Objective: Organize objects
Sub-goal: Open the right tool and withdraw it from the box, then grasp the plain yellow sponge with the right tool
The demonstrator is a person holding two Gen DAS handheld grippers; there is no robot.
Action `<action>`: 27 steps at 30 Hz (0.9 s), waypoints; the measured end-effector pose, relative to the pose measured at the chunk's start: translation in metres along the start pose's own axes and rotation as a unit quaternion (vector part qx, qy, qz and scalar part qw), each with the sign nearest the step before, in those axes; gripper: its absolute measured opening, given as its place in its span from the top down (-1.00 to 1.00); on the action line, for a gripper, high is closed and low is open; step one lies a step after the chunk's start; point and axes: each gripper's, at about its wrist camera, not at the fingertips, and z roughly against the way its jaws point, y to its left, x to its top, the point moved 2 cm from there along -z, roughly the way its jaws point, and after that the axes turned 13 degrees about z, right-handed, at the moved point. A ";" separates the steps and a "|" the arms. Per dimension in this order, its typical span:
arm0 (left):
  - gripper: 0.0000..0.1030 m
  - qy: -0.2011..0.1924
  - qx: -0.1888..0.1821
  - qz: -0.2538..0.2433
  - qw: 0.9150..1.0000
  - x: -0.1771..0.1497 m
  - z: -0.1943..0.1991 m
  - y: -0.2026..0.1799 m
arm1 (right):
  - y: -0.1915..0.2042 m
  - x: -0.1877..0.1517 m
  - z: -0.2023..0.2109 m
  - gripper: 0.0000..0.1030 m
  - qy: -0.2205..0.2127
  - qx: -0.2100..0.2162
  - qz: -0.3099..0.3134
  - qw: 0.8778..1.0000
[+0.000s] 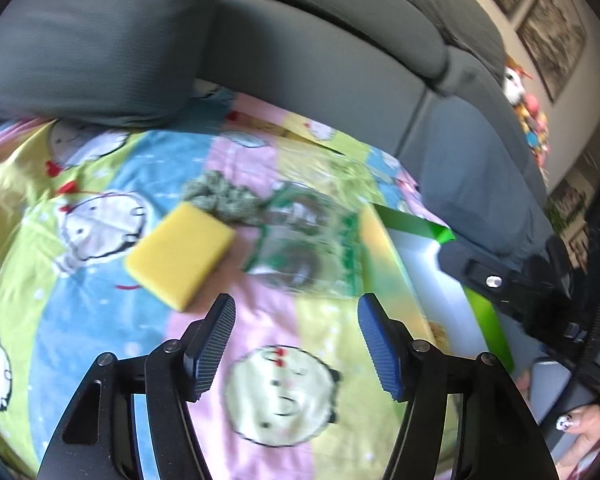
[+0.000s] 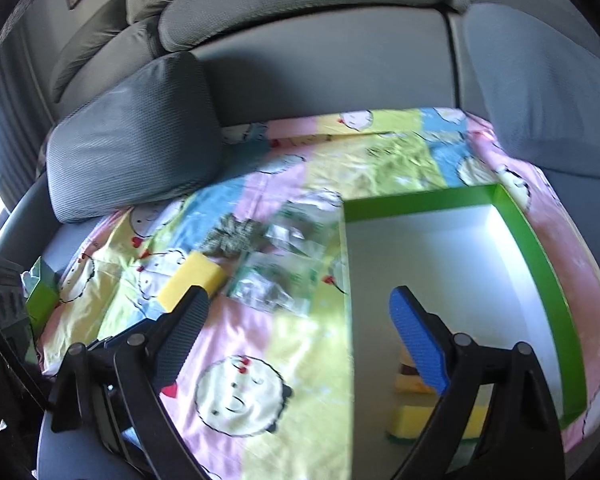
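A yellow sponge lies on the cartoon-print blanket, ahead and left of my open, empty left gripper. Behind it sit a grey-green scrunchie and clear plastic packets. In the right wrist view the sponge, scrunchie and packets lie left of a green-rimmed white box. My right gripper is open and empty, straddling the box's left wall. A yellow sponge and another yellow item lie inside the box near its front.
A grey cushion rests at the blanket's back left against the grey sofa back. The box shows at the right in the left wrist view. A green tissue pack sits at the far left.
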 end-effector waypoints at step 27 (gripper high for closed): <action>-0.25 0.011 0.008 0.130 0.991 0.028 -0.042 0.109 | 0.112 0.048 -0.191 -0.49 0.139 0.127 0.069 0.980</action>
